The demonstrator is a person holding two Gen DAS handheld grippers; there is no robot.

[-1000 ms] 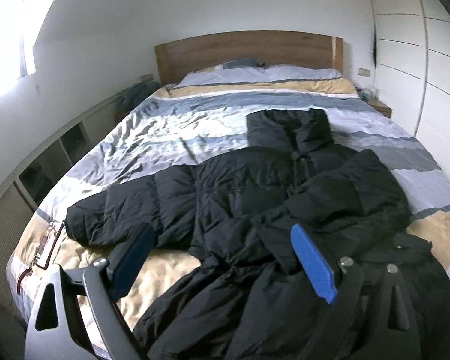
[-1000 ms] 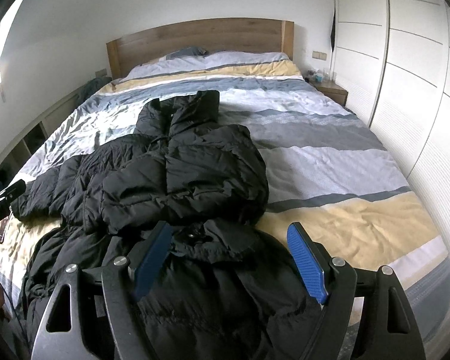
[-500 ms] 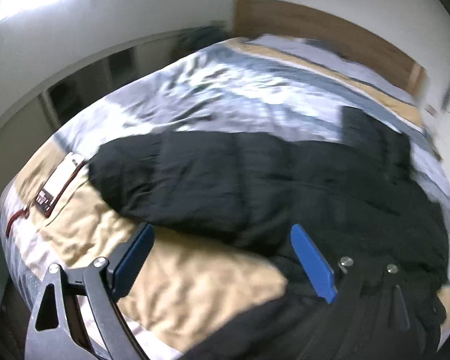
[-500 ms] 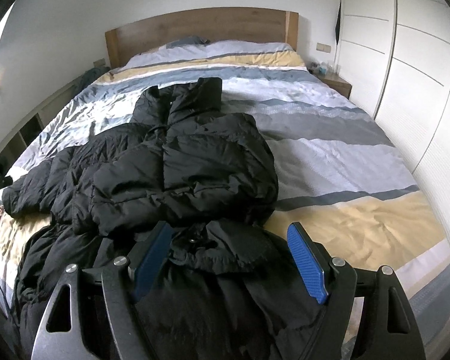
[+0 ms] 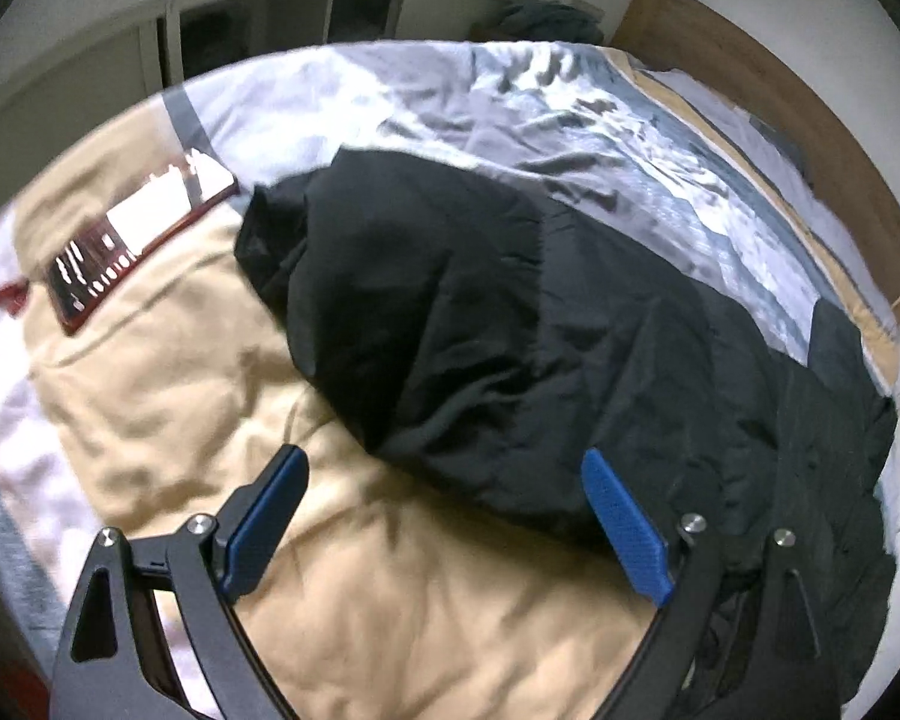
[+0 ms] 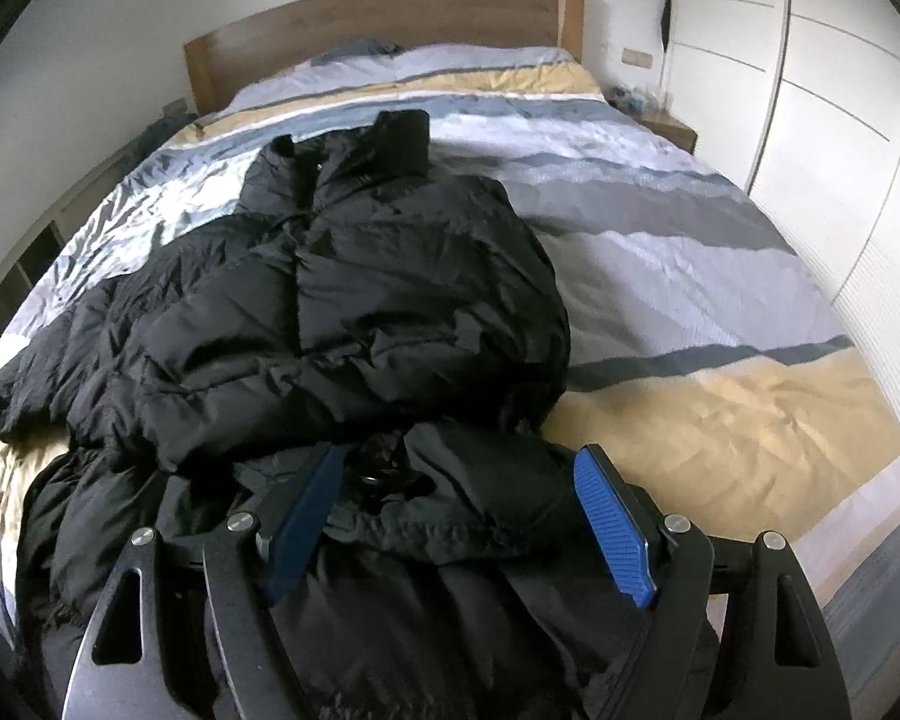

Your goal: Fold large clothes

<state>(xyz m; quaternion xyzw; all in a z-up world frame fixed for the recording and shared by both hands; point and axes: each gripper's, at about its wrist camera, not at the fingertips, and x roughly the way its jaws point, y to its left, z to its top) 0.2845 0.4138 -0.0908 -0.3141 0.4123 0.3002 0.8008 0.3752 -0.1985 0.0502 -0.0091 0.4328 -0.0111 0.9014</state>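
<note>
A wide bed with a striped grey, white and tan duvet (image 6: 720, 312) fills the space ahead of both tongs, and on it sprawls the large black quilted puffer coat (image 6: 354, 300), its collar pointing away toward the wooden headboard (image 6: 384, 18) and its hem bunched directly under the right gripper (image 6: 456, 516). The coat looks bulky but light, soft and springy, with a slick shell likely to slide between pads, so a deep bite on a seam or cuff should hold better than a pinch of loose padding. The left gripper (image 5: 444, 522) hangs with its jaws wide apart and empty, the outstretched black sleeve (image 5: 426, 312) just beyond its tips; the cuff end, up and left of it, seems the natural hold. The right gripper's jaws also stand open, holding nothing, straddling the rumpled hem fold (image 6: 450, 504).
</note>
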